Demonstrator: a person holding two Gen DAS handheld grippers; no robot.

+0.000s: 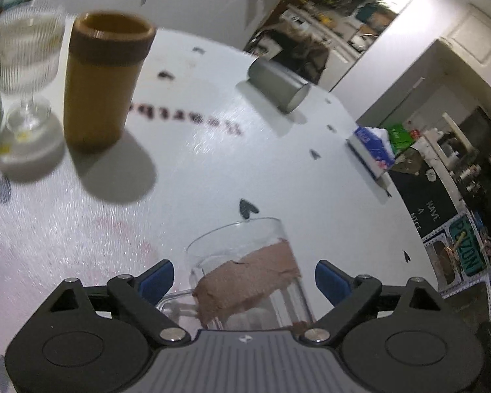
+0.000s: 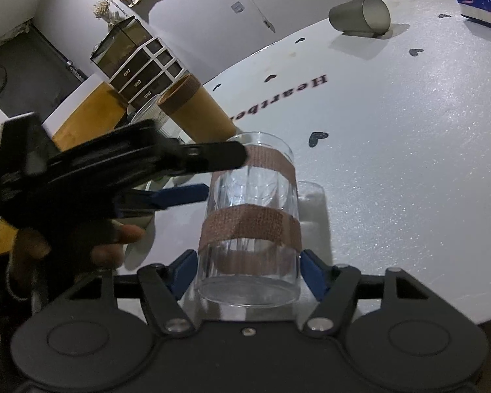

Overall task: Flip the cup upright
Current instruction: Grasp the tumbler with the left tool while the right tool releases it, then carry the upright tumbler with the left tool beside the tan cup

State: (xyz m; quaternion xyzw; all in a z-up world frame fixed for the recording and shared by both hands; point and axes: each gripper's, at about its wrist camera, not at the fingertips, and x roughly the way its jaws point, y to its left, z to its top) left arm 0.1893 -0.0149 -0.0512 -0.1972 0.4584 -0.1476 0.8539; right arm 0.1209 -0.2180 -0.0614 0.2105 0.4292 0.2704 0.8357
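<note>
One clear glass mug [image 2: 250,219], with handle and two brown tape bands, standing mouth-up on the white table [image 2: 409,170]; base near the table's front edge.

One right gripper [image 2: 248,270], blue pads pressed against both sides of the mug's lower wall, clamped on it.

One left gripper [image 1: 244,278], blue pads spread wide on either side of the same mug [image 1: 245,271], neither pad touching the glass. Seen from the right wrist view at the mug's left, upper finger reaching the rim, lower blue finger just short of the wall, held by a gloved hand [image 2: 81,242].

One tall mustard tumbler [image 1: 101,82] with a brown rim band, upright, well behind the mug.

One ribbed stemmed glass [image 1: 26,62], upright, just beside the tumbler.

One grey cup [image 1: 278,83], lying on its side far across the table.

One blue tissue box [image 1: 371,150] near the far table edge.

One printed word in dark red letters plus several small dark hearts scattered on the table surface.

One set of small drawers [image 2: 147,72] against the wall beyond the table.
</note>
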